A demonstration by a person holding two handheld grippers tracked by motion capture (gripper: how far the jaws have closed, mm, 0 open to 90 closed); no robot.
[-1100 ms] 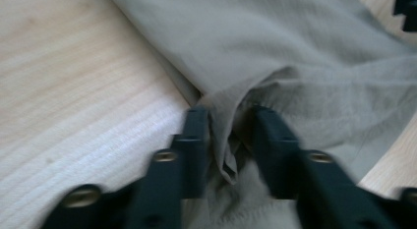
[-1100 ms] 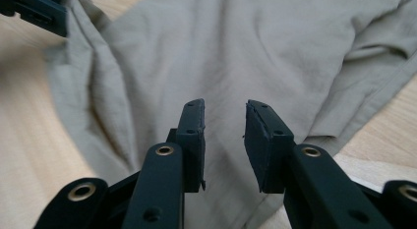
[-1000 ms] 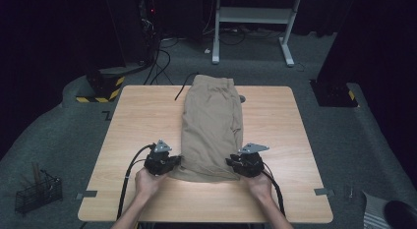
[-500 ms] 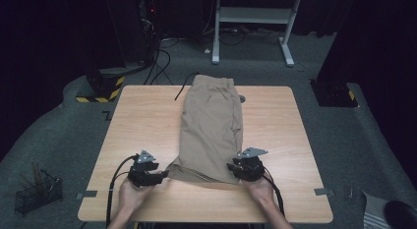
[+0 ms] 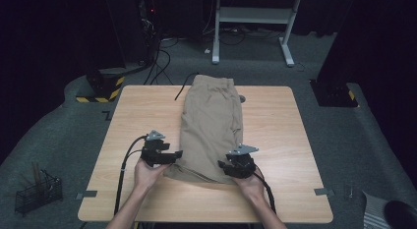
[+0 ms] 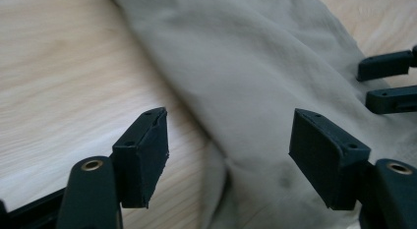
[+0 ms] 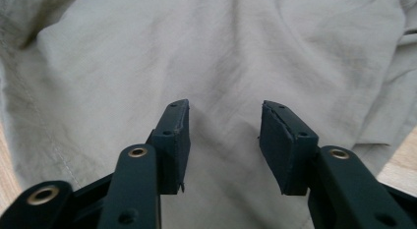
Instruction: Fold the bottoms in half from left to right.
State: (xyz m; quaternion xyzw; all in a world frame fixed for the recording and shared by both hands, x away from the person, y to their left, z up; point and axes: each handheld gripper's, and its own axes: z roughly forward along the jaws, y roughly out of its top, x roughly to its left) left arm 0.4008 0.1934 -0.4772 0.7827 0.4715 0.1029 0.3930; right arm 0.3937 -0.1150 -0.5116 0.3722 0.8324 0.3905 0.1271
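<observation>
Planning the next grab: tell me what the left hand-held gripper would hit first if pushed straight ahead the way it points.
Probably the near edge of the tan trousers: the left hand-held gripper, jaws just opened and empty, points at that cloth on the table. Depth is unclear.

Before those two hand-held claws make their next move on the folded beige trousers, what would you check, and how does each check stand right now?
1. Left gripper open, jaws having just been opening, no cloth pinched: ok.
2. Right gripper open, jaws likewise just opening, above the cloth: ok.
3. Beige trousers lying folded lengthwise on the wooden table: ok.
4. Near hem flat and even: not ok, its left corner bulges out.
5. Far waistband fully on the table: cannot tell.
</observation>
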